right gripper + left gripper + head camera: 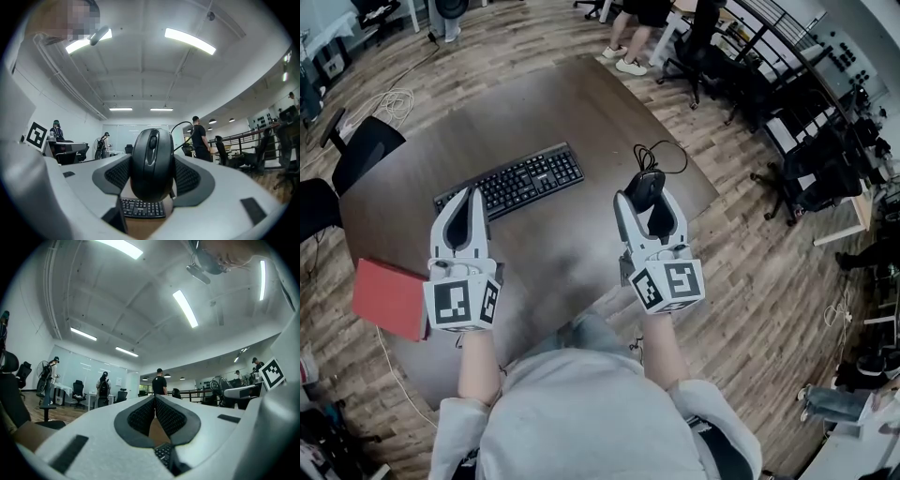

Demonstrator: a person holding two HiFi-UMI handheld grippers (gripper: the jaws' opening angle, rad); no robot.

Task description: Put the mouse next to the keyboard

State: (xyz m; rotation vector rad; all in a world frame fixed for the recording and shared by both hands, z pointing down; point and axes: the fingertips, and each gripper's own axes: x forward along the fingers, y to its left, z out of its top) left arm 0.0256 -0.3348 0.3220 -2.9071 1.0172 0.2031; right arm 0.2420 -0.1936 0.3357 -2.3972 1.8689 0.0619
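Observation:
A black wired mouse [646,187] is clamped between the jaws of my right gripper [645,202], right of the table's middle. Its cable [662,155] loops on the table just beyond it. In the right gripper view the mouse [151,161] fills the gap between the padded fingers [115,176], with the keyboard [140,207] showing below it. The black keyboard [510,182] lies diagonally on the dark brown table [581,103]. My left gripper [471,194] hovers at the keyboard's near left end, shut with nothing in it. In the left gripper view, keyboard keys [163,453] show under the left gripper [154,401].
A red book [389,298] rests on the table's near left edge. Black office chairs [358,150] stand at the left. More chairs and desks [811,159] crowd the right side. A person's legs [630,37] stand beyond the far edge.

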